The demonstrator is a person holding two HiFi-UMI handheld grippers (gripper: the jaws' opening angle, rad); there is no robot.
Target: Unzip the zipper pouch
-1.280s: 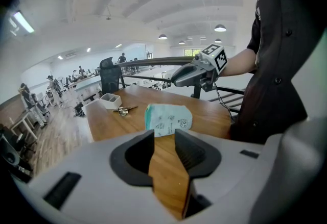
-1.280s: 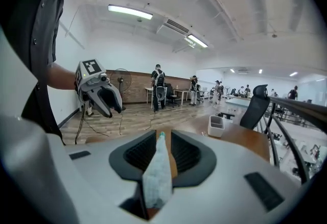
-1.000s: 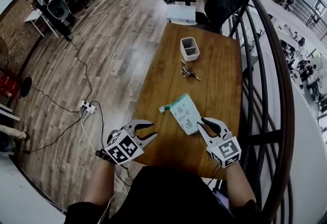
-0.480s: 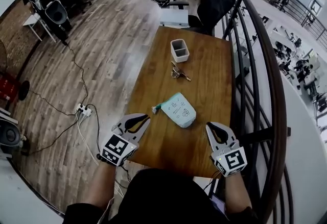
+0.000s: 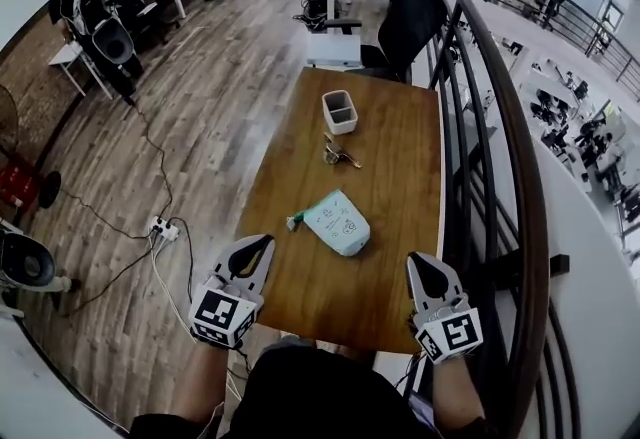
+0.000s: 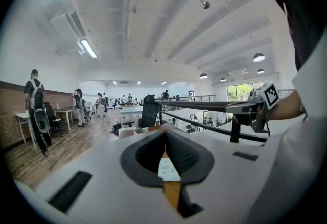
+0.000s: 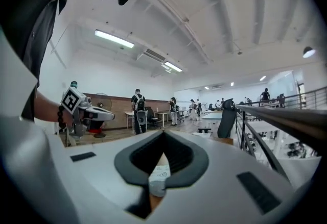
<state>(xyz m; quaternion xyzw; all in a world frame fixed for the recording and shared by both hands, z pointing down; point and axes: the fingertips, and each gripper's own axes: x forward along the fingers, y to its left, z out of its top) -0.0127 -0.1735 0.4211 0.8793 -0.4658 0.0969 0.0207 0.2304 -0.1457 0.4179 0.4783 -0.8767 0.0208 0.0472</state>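
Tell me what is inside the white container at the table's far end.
The white container shows two dark compartments, with nothing sticking out. Their bottoms are shadowed, so small contents stay unseen.

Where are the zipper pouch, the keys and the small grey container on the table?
zipper pouch (image 5: pixel 337 224), head view, middle of its pale printed face.
keys (image 5: pixel 338 155), head view, centre of the bunch.
grey container (image 5: pixel 342 125), head view, its near outer wall.

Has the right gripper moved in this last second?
Yes. The right gripper has drawn back from the pouch toward the near edge of the table; its jaws have just closed with nothing between them.
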